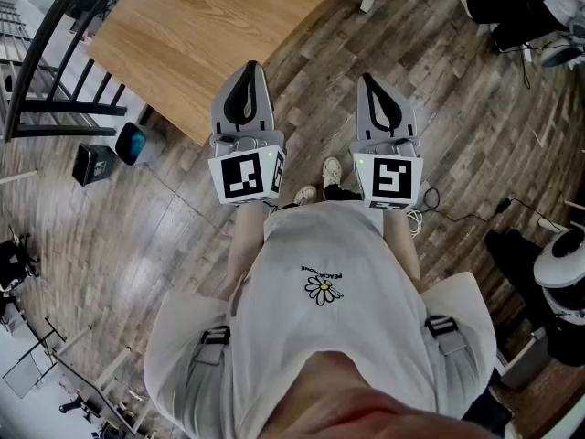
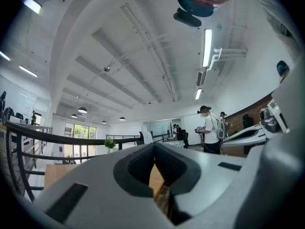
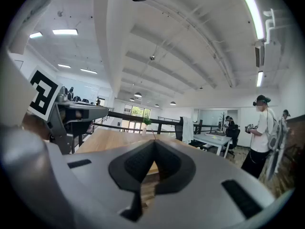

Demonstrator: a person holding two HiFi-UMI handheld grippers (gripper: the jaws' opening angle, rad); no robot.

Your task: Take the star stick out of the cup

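No cup and no star stick show in any view. In the head view my left gripper [image 1: 249, 67] and my right gripper [image 1: 370, 79] are held side by side in front of the person's body, above the wooden floor and pointing forward. The left one reaches over the near corner of a bare wooden table [image 1: 210, 26]. The jaws of both meet at their tips with nothing between them. The left gripper [image 2: 154, 144] shows this in its own view, and so does the right gripper [image 3: 154, 141]. Both gripper views look level across the room and up at the ceiling.
A black railing [image 1: 46, 53] runs at the far left, with a small black bin [image 1: 94, 163] and a blue object [image 1: 133, 142] near it. Cables [image 1: 475, 213] lie on the floor at the right. A person [image 3: 259, 128] stands by a white table [image 3: 214, 140].
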